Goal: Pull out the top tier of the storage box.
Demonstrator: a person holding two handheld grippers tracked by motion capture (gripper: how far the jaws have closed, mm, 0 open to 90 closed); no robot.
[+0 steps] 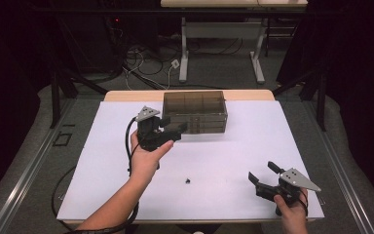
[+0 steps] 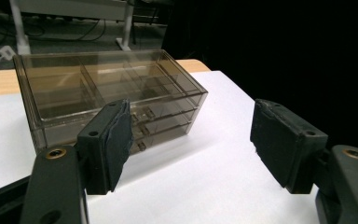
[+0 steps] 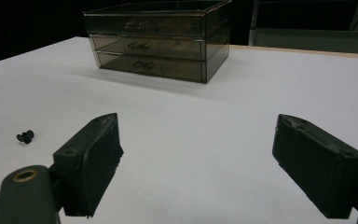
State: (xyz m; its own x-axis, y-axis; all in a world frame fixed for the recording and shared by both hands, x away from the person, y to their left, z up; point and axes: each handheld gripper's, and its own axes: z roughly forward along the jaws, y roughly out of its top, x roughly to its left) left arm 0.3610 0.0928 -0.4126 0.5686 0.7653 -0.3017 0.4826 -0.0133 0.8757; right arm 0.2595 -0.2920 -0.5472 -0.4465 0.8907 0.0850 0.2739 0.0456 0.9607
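Hovering my left gripper [image 1: 175, 130] with jaws apart and empty by the drawer box [image 1: 195, 112], right gripper [image 1: 264, 173] gaping too; closing off-centre could shove the box.

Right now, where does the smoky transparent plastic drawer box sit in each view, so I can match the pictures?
High view: the smoky transparent plastic drawer box stands at the table's far middle, just right of the left gripper.
Left gripper view: upper left, behind the left jaw.
Right gripper view: top centre, drawer fronts facing the camera.
Shared landmark: the white tabletop beneath it.
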